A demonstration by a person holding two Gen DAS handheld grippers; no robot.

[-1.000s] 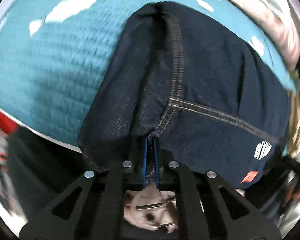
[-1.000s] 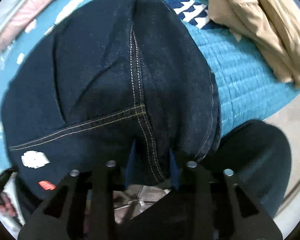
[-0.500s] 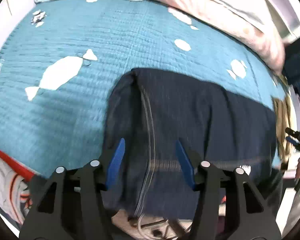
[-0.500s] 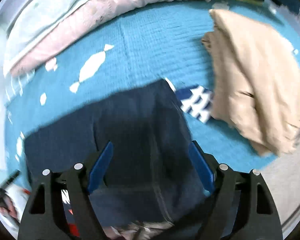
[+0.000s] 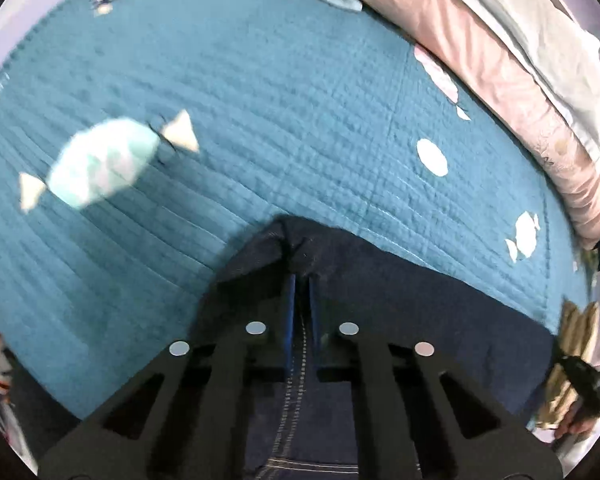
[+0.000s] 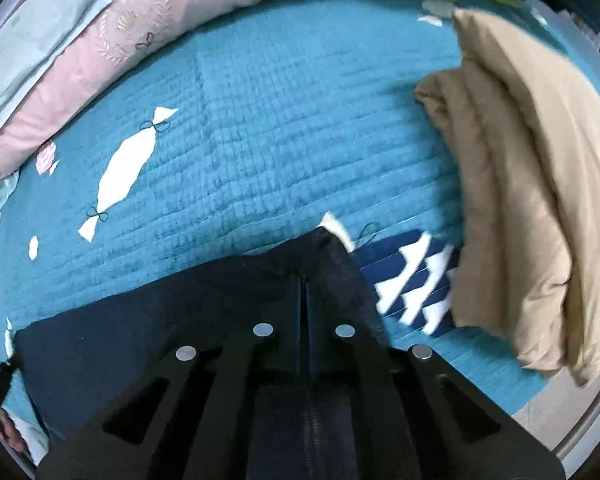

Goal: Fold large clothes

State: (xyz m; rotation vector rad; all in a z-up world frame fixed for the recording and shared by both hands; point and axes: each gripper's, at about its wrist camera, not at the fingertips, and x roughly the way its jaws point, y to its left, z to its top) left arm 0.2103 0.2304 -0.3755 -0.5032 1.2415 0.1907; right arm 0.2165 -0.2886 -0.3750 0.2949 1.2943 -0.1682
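Note:
Dark blue jeans [image 5: 420, 312] lie folded on a teal quilted bedspread [image 5: 300, 100]. My left gripper [image 5: 302, 280] points steeply down at the far left corner of the denim. Its jaws are closing, and the blue pads pinch the seam edge between them. In the right wrist view the same jeans [image 6: 140, 340] spread to the left. My right gripper [image 6: 303, 280] is shut on the far right corner of the fold. The fabric under both grippers is hidden by their black frames.
A heap of beige clothing [image 6: 520, 200] lies right of the jeans, with a navy and white patterned cloth [image 6: 416, 288] between them. A pink pillow [image 5: 480, 60] and pale bedding line the far edge. Bare bedspread [image 6: 280, 120] stretches beyond the denim.
Both grippers let go of the jeans, opened wide, moved toward the far fold edge and shut on the denim again. The jeans now lie lower and flatter in both views.

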